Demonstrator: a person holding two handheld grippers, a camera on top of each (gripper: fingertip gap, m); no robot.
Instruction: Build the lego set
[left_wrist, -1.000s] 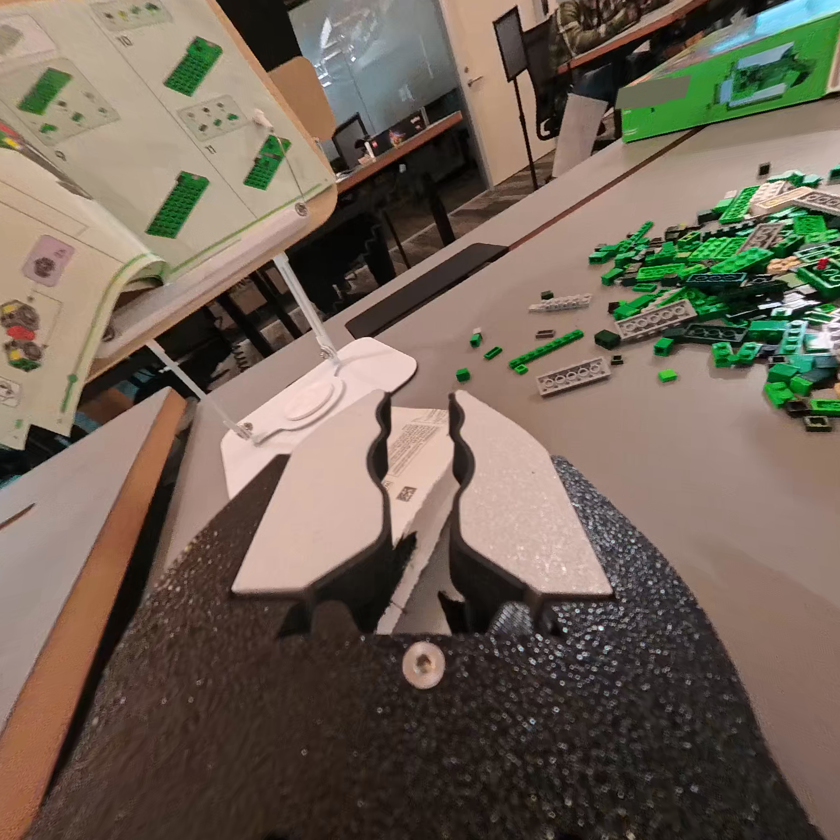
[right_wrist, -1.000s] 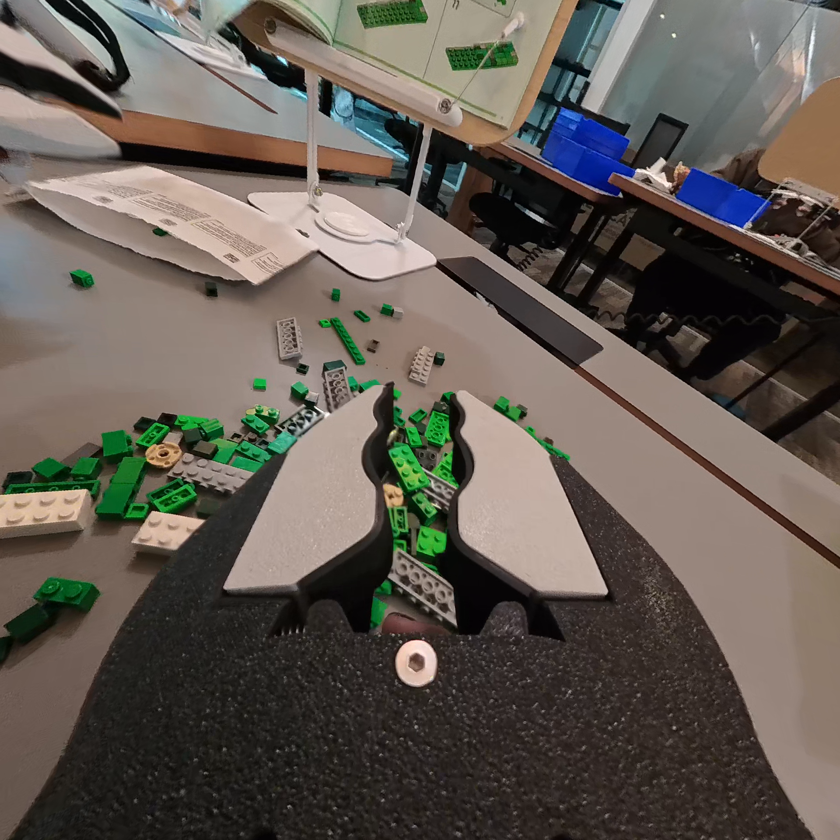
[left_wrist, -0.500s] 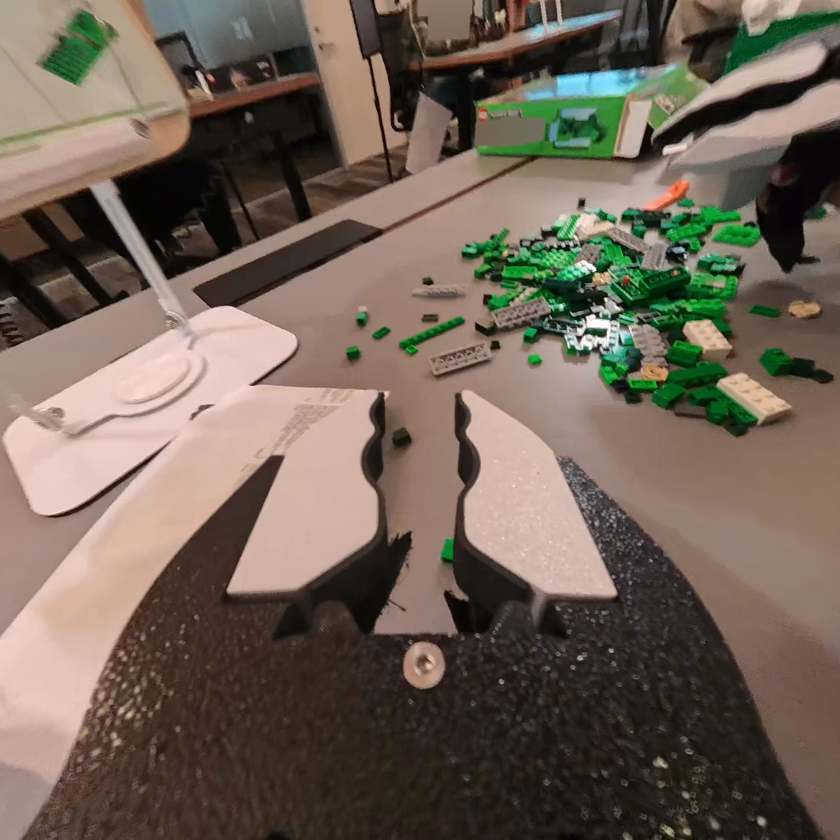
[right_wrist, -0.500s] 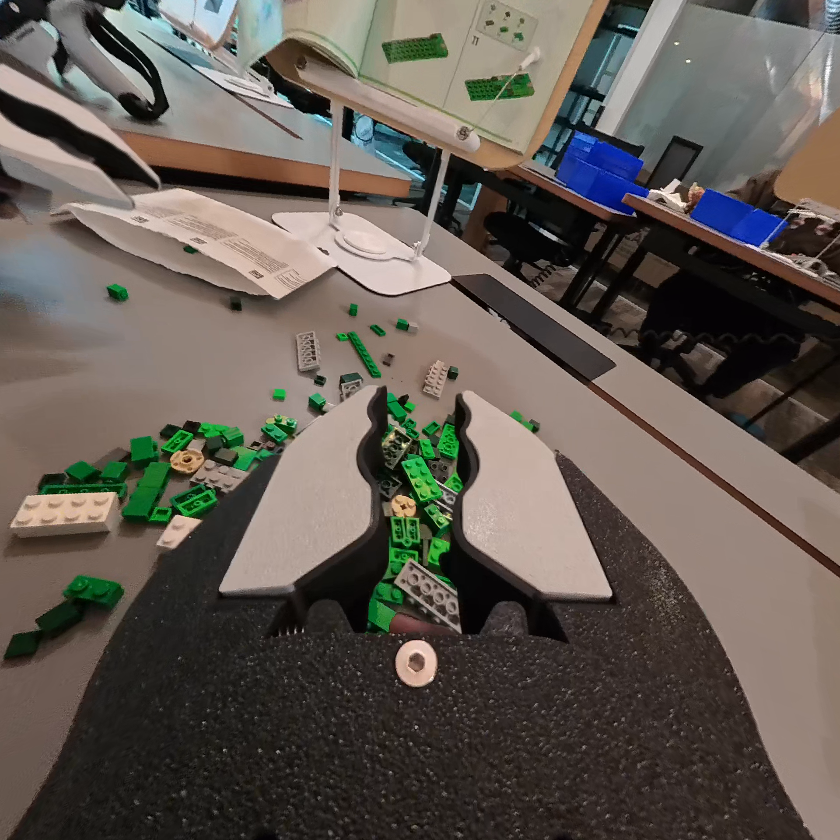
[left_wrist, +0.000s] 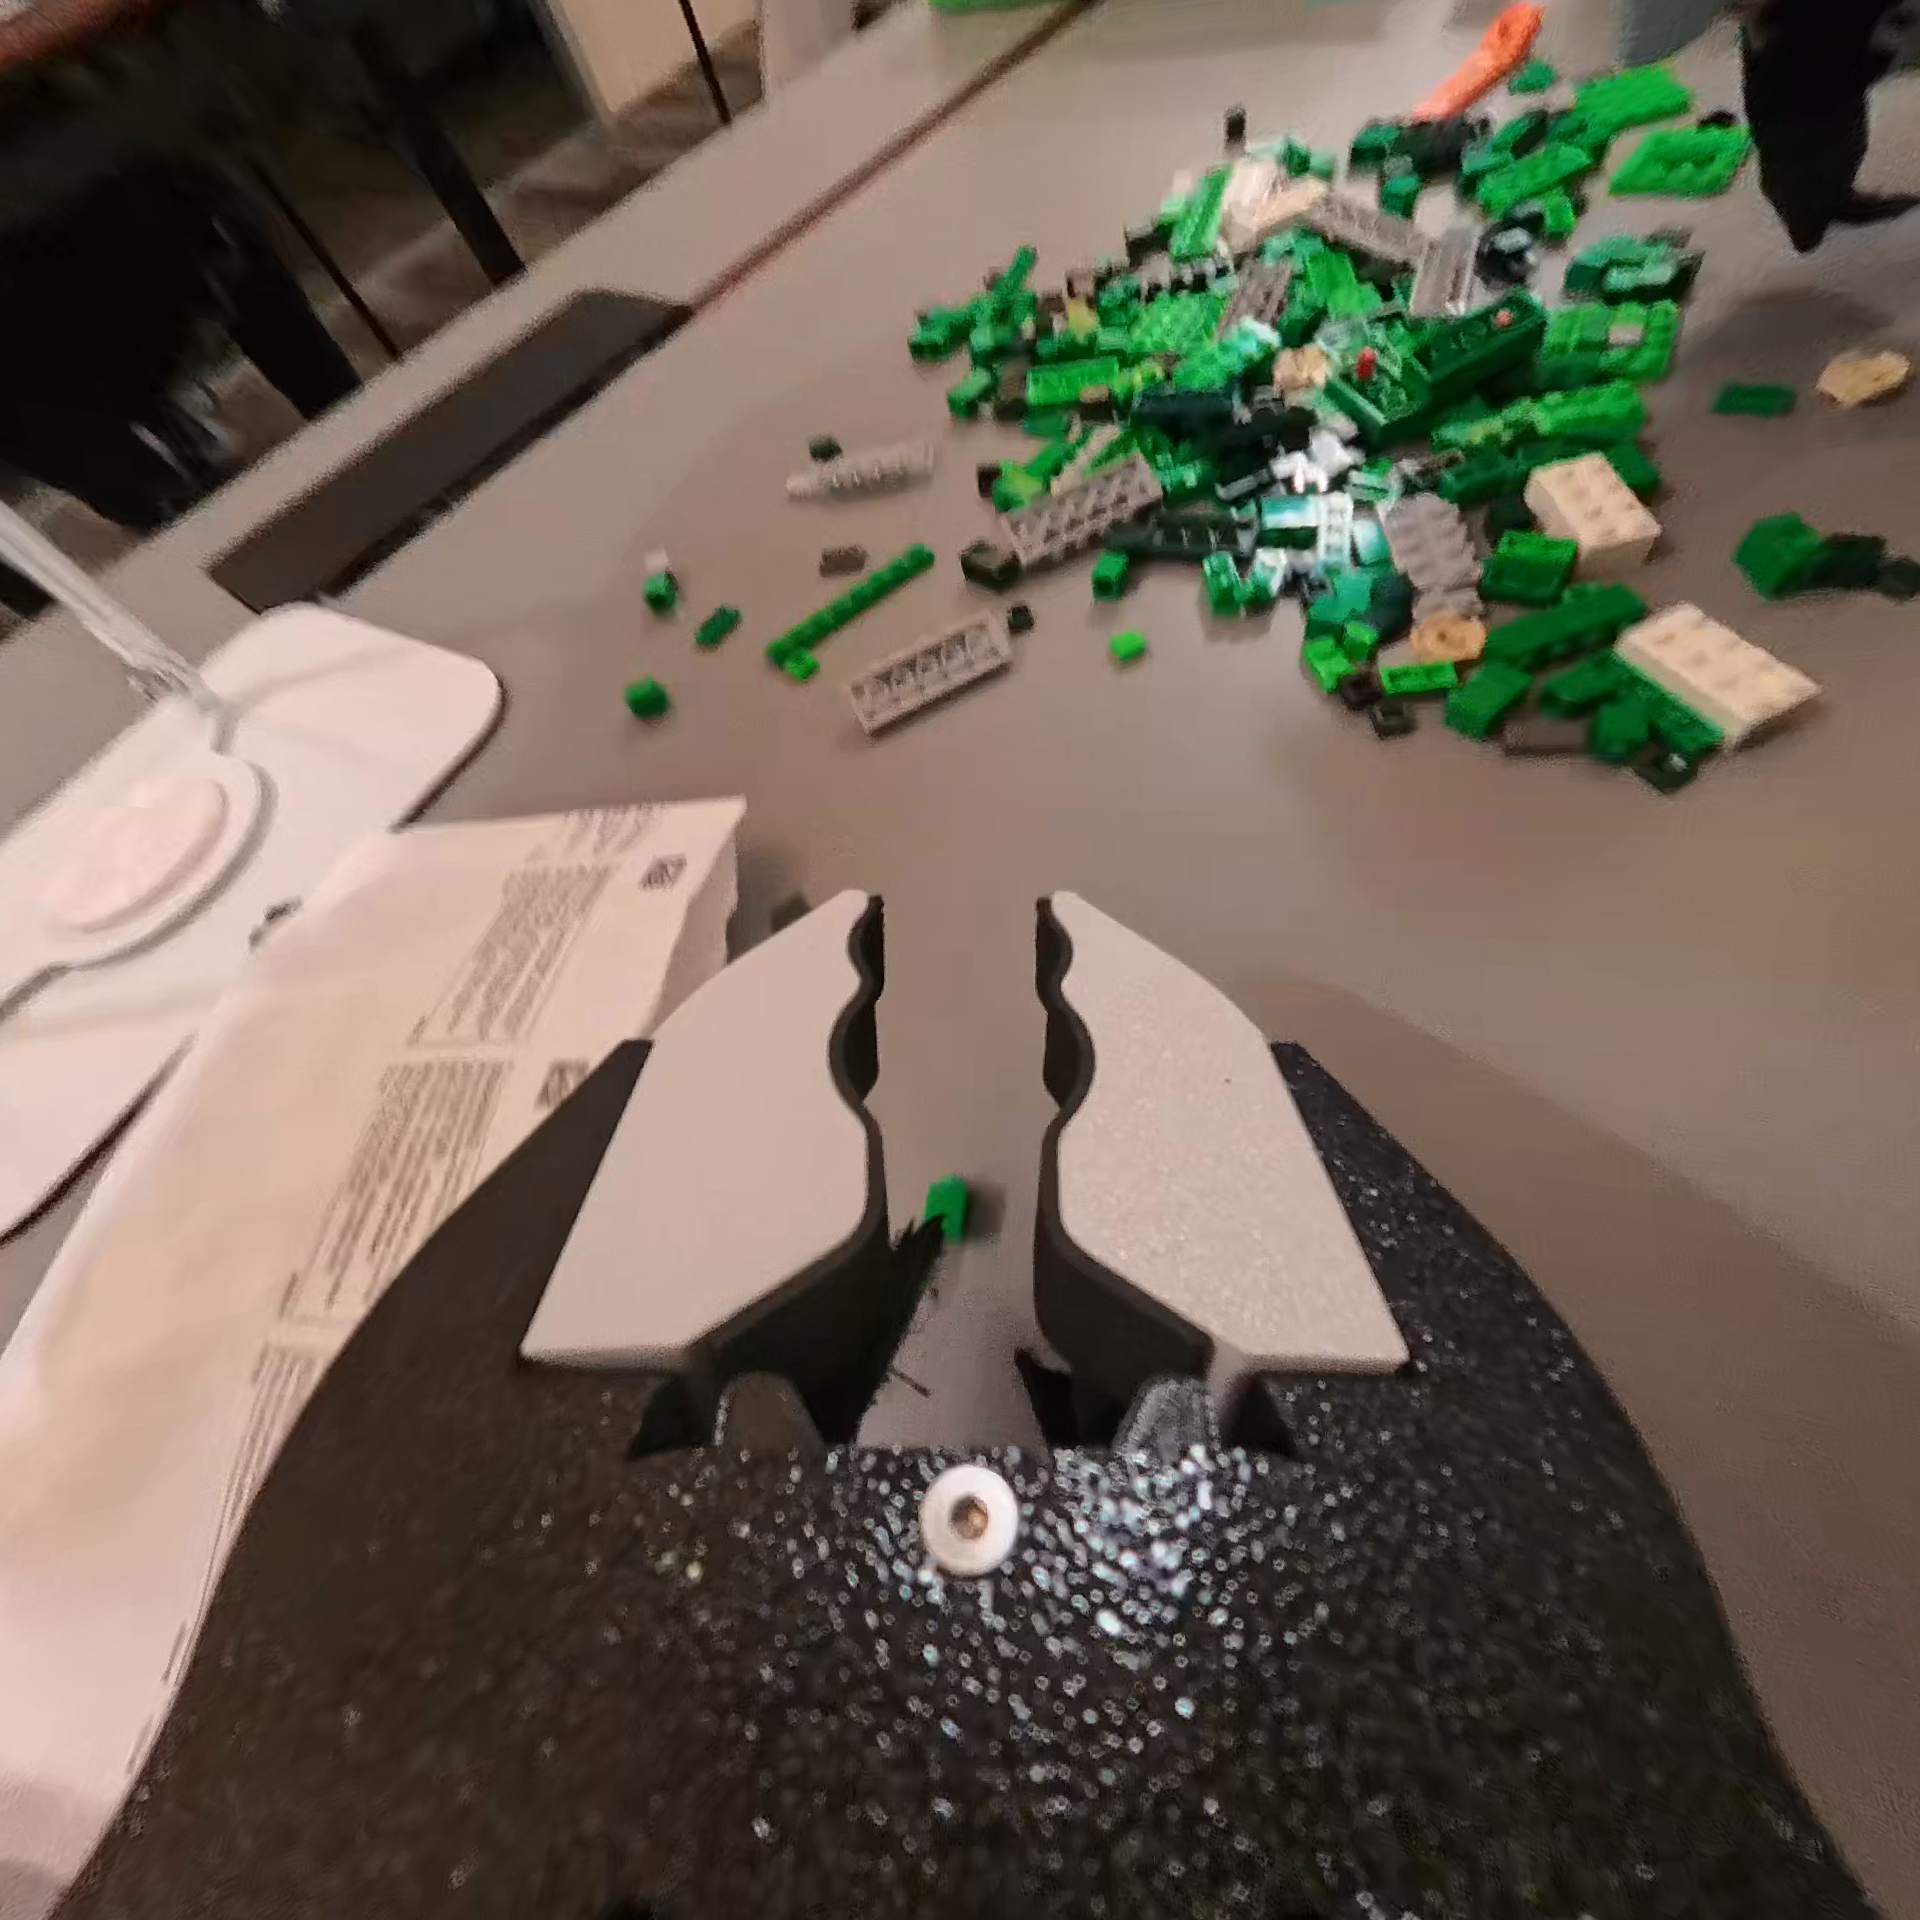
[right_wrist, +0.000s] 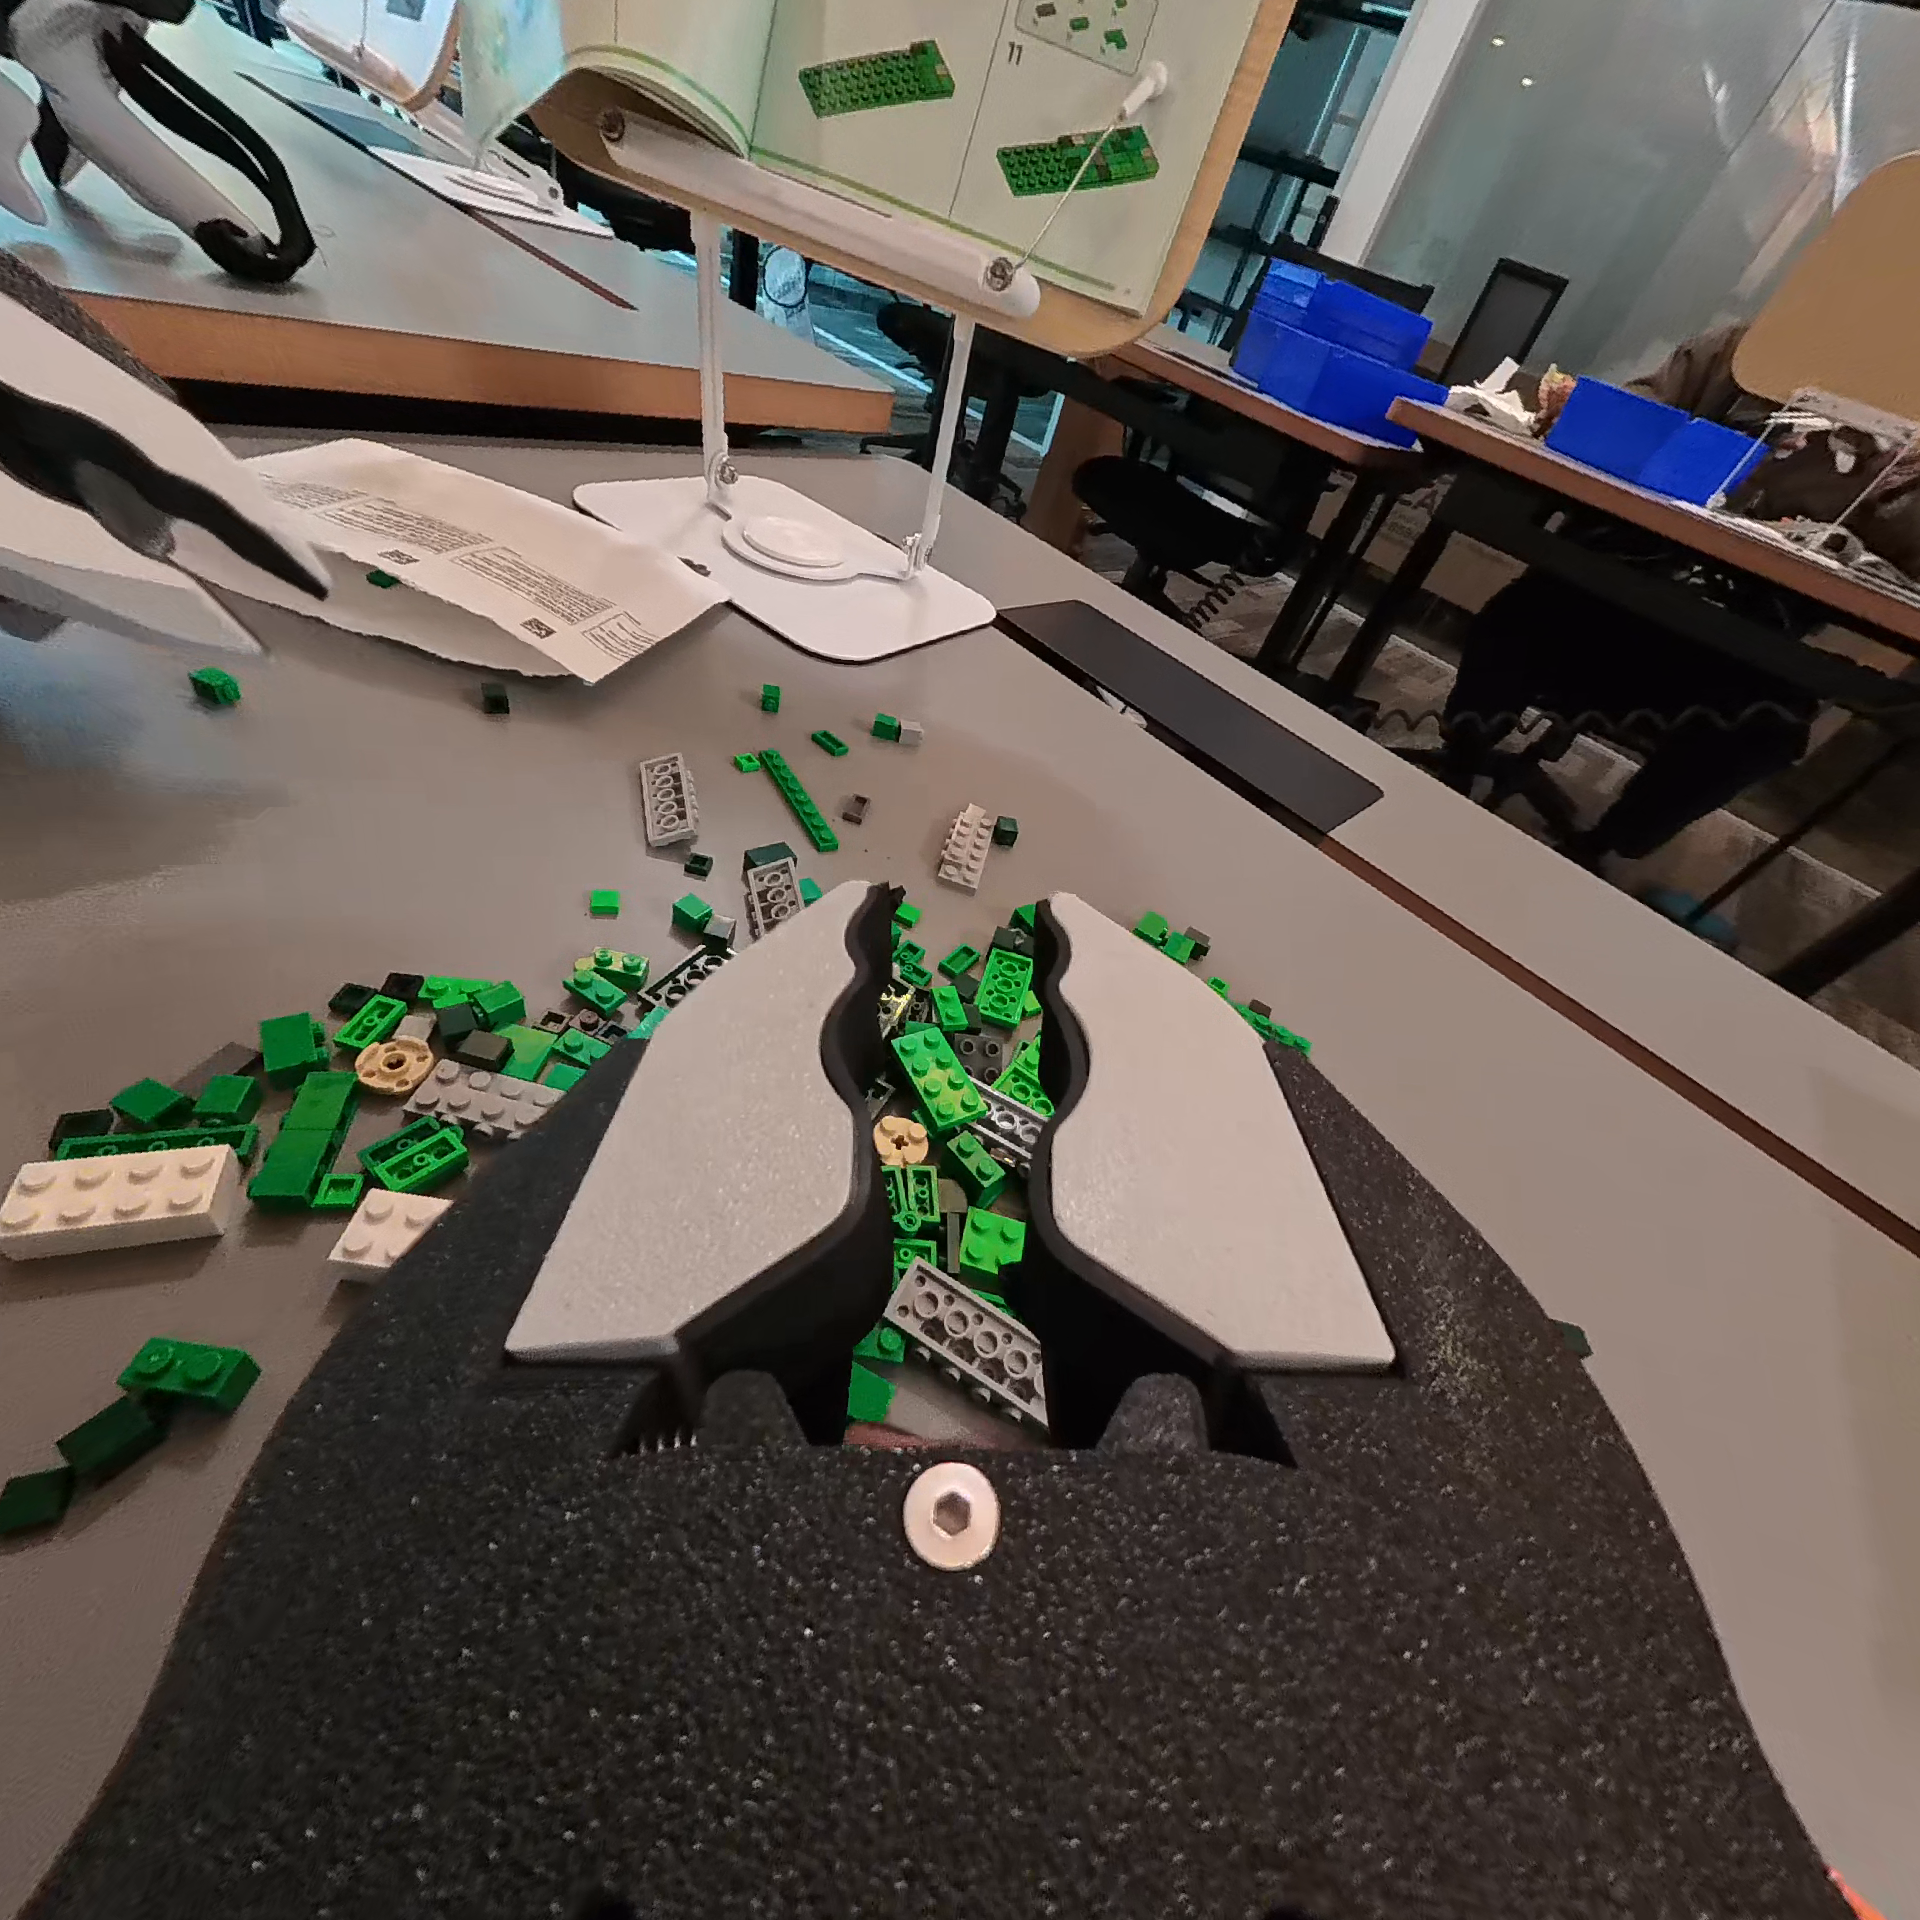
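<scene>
Left gripper (left_wrist: 958, 914): we held it low over the grey table (left_wrist: 1299, 987), lower centre of the left wrist view. Its jaws stood apart with a clear gap and nothing between them.
Single green stud (left_wrist: 948, 1207): we noted it lying on the table in the gap near the base of the left fingers, touching neither.
White paper bag (left_wrist: 436, 1039): printed and torn; it lay flat at the left of the left wrist view, partly under the left finger (left_wrist: 727, 1122).
Stand base (left_wrist: 208, 831): white plate at far left, just behind the bag, with a clear leg rising from it.
Lego pile (left_wrist: 1403, 416): mostly green pieces with grey plates and white bricks, heaped at upper right of the left wrist view, well apart from the left gripper. The picture was blurred, so we could not tell small pieces apart.
Right gripper (right_wrist: 961, 899): we held it right over the pile (right_wrist: 956, 1091), centre of the right wrist view. Jaws stood slightly apart and gripped nothing; bricks showed on the table through the gap.
Instruction booklet (right_wrist: 935, 104): open on the raised stand at upper centre of the right wrist view, above the white base.
White bricks (right_wrist: 114, 1200): at the left edge of the pile, middle left.
Blue bins (right_wrist: 1340, 343): on a far desk, upper right.
</scene>
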